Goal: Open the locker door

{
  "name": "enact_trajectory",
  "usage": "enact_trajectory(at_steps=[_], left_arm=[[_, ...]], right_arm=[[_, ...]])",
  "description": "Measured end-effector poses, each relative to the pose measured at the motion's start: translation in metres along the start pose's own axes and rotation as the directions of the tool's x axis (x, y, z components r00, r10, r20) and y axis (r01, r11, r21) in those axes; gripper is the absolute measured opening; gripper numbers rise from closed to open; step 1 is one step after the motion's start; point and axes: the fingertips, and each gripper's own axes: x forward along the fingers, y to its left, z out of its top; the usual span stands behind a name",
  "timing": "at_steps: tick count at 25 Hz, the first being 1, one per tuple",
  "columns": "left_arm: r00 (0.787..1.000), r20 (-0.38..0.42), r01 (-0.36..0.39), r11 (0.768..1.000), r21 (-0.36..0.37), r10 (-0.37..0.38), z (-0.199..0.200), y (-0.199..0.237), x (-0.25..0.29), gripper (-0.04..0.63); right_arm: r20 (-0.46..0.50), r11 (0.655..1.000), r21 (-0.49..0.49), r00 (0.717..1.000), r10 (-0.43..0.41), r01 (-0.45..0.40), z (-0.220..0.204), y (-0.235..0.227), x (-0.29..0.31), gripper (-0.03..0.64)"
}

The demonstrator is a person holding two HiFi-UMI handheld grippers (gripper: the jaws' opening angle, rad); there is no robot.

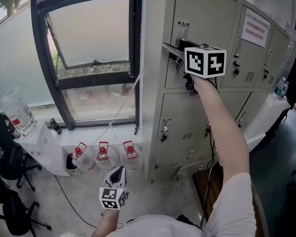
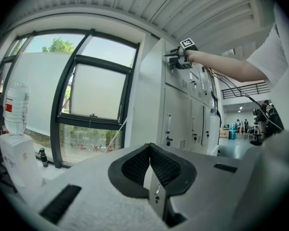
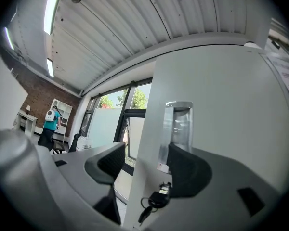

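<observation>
The grey locker bank [image 1: 187, 127] stands at the right of the window. Its top left door [image 1: 202, 19] has a clear handle [image 1: 183, 31] and stands slightly ajar, its free edge sticking out. My right gripper [image 1: 181, 65] is raised to that edge. In the right gripper view the door's edge [image 3: 144, 129] runs between the jaws of the right gripper [image 3: 144, 162], one pad behind the edge and one on the front below the handle [image 3: 178, 129]. Keys [image 3: 154, 201] hang from the lock. My left gripper [image 1: 117, 172] hangs low, its pads [image 2: 135, 165] shut together on nothing.
Three red-capped water jugs [image 1: 103, 154] stand on the floor under the window [image 1: 93, 58]. A large bottle [image 1: 17, 112] rests on a white ledge at the left, beside a black chair [image 1: 10, 181]. More locker doors [image 1: 256, 53] continue to the right.
</observation>
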Motion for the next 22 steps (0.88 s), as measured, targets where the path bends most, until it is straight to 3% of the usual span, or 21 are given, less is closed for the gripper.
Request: enact_trajectory(at_steps=[18,22], left_arm=[[0.988,-0.006,0.156,0.987,0.034,-0.156,0.004,-0.058,0.008,0.009],[0.978,-0.012,0.209,0.977,0.046,-0.209,0.004,-0.078,0.012,0.009]], right_arm=[[0.015,0.997,-0.073,0.999,0.028,-0.027,0.012,0.019,-0.104,0.255],[0.03,0.997,-0.075,1.0,0.006,-0.004,0.014,0.009,-0.136,0.21]])
